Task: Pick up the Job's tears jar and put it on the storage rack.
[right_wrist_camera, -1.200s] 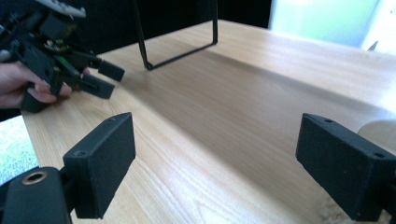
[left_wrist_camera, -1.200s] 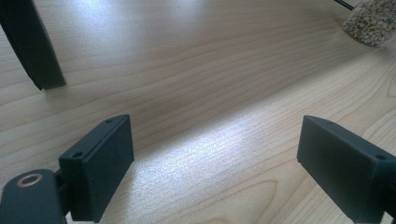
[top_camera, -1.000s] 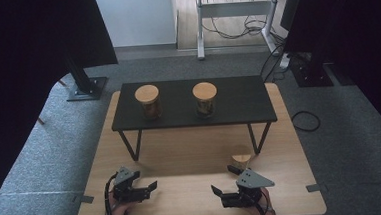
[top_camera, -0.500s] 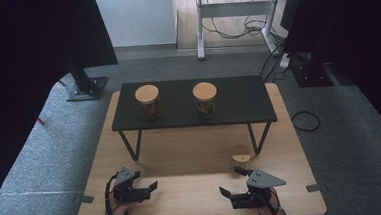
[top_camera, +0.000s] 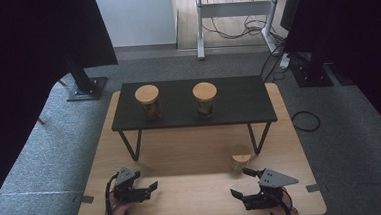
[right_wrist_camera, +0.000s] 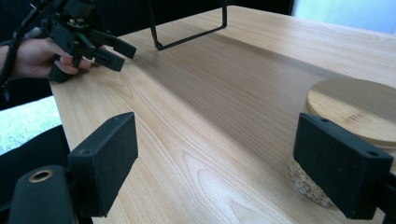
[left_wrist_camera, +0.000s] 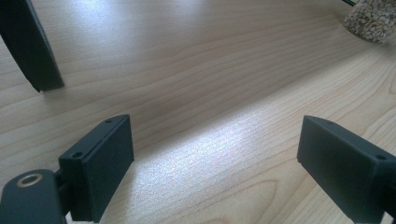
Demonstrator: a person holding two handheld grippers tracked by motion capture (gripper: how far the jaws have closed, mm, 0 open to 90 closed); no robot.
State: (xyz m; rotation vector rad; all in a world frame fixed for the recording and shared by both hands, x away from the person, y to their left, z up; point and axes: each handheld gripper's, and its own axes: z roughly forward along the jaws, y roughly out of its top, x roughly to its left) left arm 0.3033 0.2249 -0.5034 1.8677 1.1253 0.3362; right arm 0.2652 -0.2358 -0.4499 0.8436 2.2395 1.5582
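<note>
1. A small jar [top_camera: 241, 161] with a flat wooden lid stands on the tabletop [top_camera: 191, 152], just in front of the right hand-held gripper [top_camera: 244, 184].
2. In the right hand-held gripper view the jar [right_wrist_camera: 355, 121] sits near that gripper's right jaw, partly behind it. It is not between the jaws.
3. The jar is see-through, with little pale bits inside it.
4. The right hand-held gripper has its jaws apart with only bare wood between them. The jaws have just been closing a bit, and they hold nothing.
5. The left hand-held gripper [top_camera: 146, 189] rests low over the tabletop, well apart from the right one.
6. Its jaws stand wide apart too, with nothing between them.
7. In the left hand-held gripper view the jar [left_wrist_camera: 372, 18] peeks in at the far top corner, well away from its jaws.
8. A hand [right_wrist_camera: 42, 56] holds the left hand-held gripper [right_wrist_camera: 120, 52], seen far off past the right one's left jaw.
9. Farther from both grippers a small black table [top_camera: 238, 99] stands on the tabletop on thin legs.
10. Two more jars with wooden lids stand on it, one [top_camera: 147, 101] across from the left gripper and one [top_camera: 205, 99] nearer the middle.
11. Grey carpet [top_camera: 51, 156] lies around the tabletop.
</note>
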